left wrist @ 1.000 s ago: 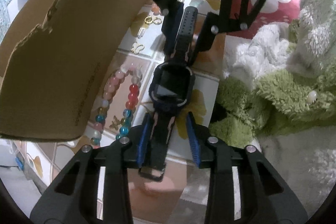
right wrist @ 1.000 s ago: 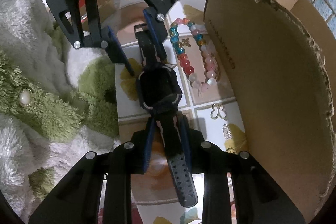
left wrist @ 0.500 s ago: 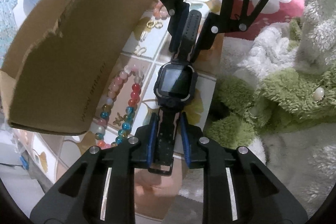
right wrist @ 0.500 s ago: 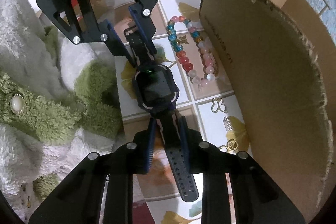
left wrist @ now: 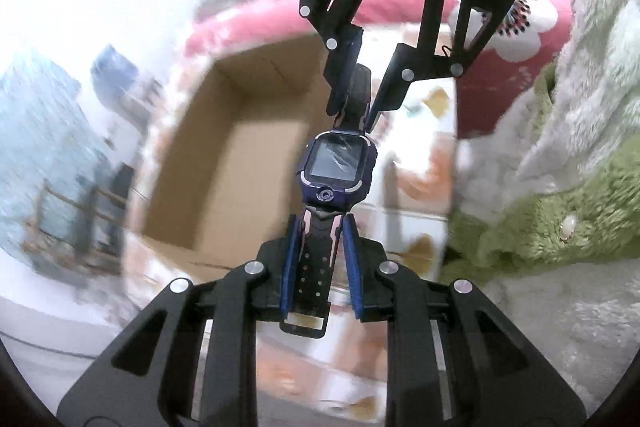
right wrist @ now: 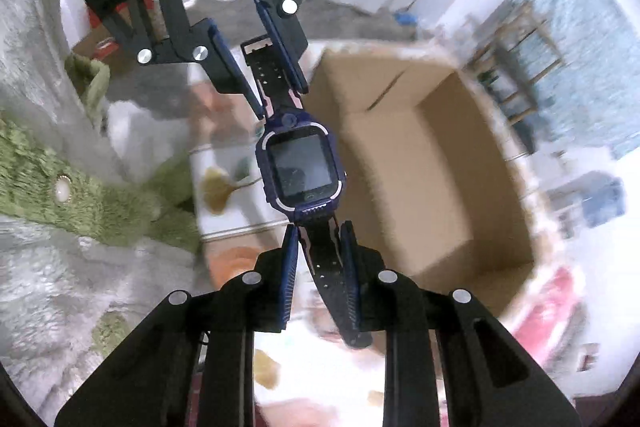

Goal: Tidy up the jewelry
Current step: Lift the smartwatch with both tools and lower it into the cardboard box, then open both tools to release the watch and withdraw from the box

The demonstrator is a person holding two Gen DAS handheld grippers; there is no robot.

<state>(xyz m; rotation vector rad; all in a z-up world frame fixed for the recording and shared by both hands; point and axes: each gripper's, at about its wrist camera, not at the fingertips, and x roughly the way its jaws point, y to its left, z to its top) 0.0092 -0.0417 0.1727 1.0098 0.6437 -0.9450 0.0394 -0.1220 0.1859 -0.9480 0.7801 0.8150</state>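
Note:
A dark blue smartwatch [left wrist: 338,163] with a black strap hangs stretched in the air between my two grippers. In the left wrist view my left gripper [left wrist: 319,223] is shut on the buckle end of the strap. My right gripper [left wrist: 354,111] grips the far end from above. The right wrist view shows the same watch [right wrist: 302,169]. There my right gripper [right wrist: 319,227] is shut on the perforated strap, and my left gripper [right wrist: 280,99] holds the other end. An open cardboard box [left wrist: 240,167] [right wrist: 432,187] lies just below and beside the watch, its brown inside showing.
A leaf-patterned tiled surface [left wrist: 416,187] [right wrist: 224,187] lies under the watch. A fluffy green and white blanket [left wrist: 560,187] [right wrist: 60,187] borders it. A pink floral cloth [left wrist: 500,27] lies behind. The room around the box is motion-blurred.
Left jaws closed onto the strap. Both grippers then rose together, lifting the watch off the tiles. The box's open inside has come into view, and the bead bracelet and earrings have dropped out of sight.

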